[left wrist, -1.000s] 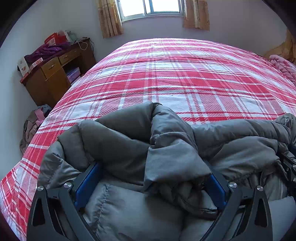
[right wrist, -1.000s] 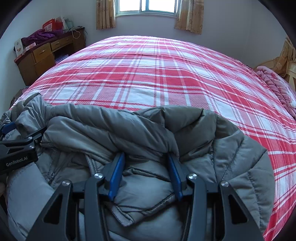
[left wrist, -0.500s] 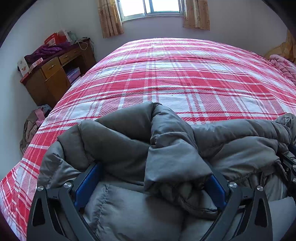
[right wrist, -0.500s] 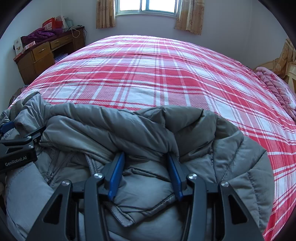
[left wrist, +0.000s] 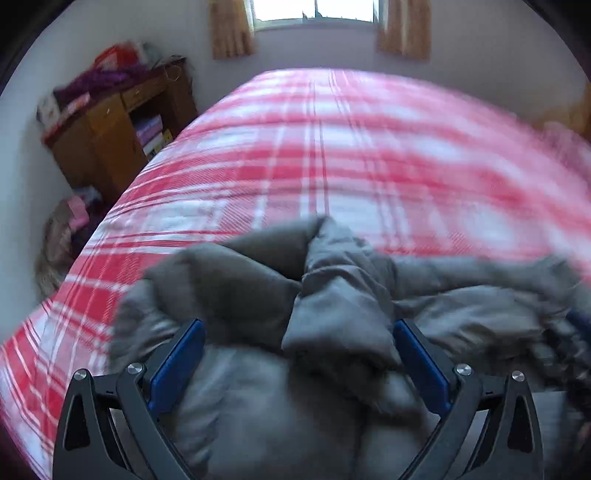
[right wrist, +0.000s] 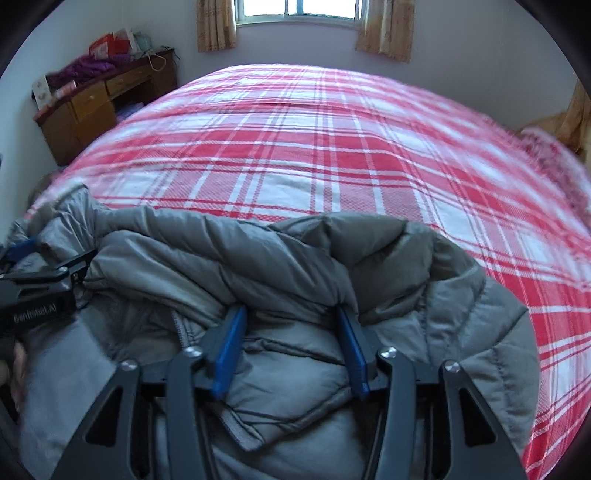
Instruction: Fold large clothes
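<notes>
Grey puffer jacket (right wrist: 303, 273) lay bunched at the near edge of the bed (right wrist: 332, 155). Quilted nylon shell, slight sheen, stitched baffles, soft rounded folds. A hemmed edge with a visible seam curled up between the right fingers. Bedcover was woven red-and-white plaid, flat and matte.

Right gripper (right wrist: 291, 332): black frame arms, blue pads (right wrist: 229, 350). Jaws were opening, roughly mid-width. A thick fold of jacket sat between them and draped over the tips; pad contact with the fabric couldn't be confirmed, looked loose.

Left gripper (left wrist: 295, 354): same build, jaws spread wide. A lumpy wad of jacket (left wrist: 332, 314) filled the gap and bulged up past the tips. Whether the pads were actually pressing it, couldn't tell, as that frame was motion-blurred.

View differences:
- Right wrist view was sharp: baffle stitching and plaid weave readable. It also showed the left gripper (right wrist: 37, 291) side-on at the far left edge, with white lettering on its body, and part of a hand (right wrist: 16, 373) below it.
- Left wrist view was smeared, no fabric detail. It showed more of the wooden desk (left wrist: 110, 136), including an open shelf with stacked items, plus a heap of clothes (left wrist: 62, 240) on the floor beside the bed.
- Both showed the window (right wrist: 299, 9) and tan curtains (right wrist: 384, 31) on the far wall.
</notes>
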